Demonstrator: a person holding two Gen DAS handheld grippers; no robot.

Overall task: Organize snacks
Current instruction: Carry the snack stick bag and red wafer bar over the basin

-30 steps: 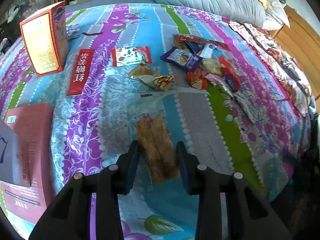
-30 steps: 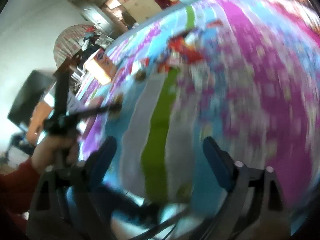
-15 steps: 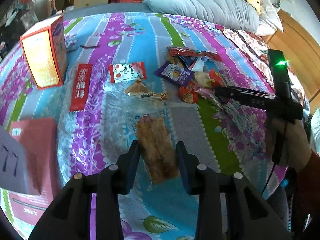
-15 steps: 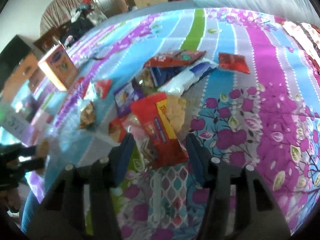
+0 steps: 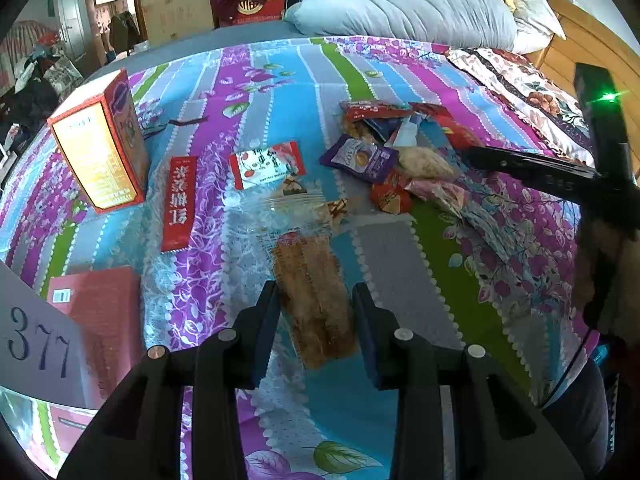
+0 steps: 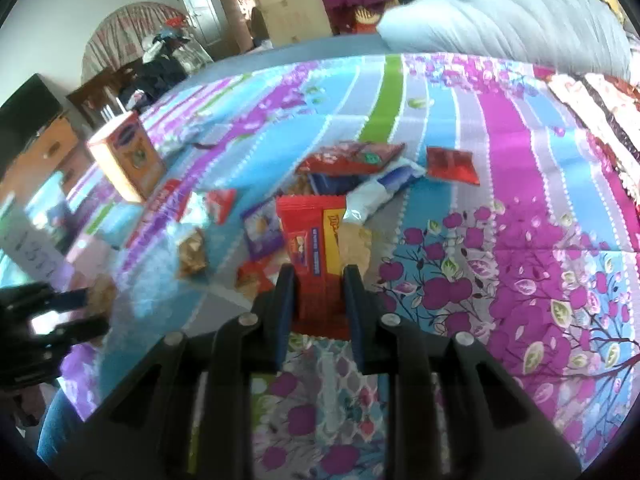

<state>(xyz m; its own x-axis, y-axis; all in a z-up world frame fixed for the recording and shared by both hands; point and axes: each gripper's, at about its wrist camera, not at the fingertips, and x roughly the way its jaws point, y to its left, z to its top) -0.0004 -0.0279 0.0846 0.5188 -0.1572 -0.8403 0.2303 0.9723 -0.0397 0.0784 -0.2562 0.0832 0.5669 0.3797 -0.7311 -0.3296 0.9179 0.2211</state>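
Swinging across the striped bedspread (image 6: 500, 152) within a second, the right gripper (image 6: 318, 284) has clamped onto a red snack packet (image 6: 314, 240) at the pile's near edge. Its partner, the left gripper (image 5: 314, 312), stays clenched on a clear-wrapped pastry (image 5: 314, 280) lifted over the bedspread. Both look light, crinkly and crushable, best pinched at the wrapper's end.

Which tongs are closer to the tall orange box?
Left. The left tongs, holding a brown snack, are nearer the orange box; the right tongs are by the snack pile, farther off.
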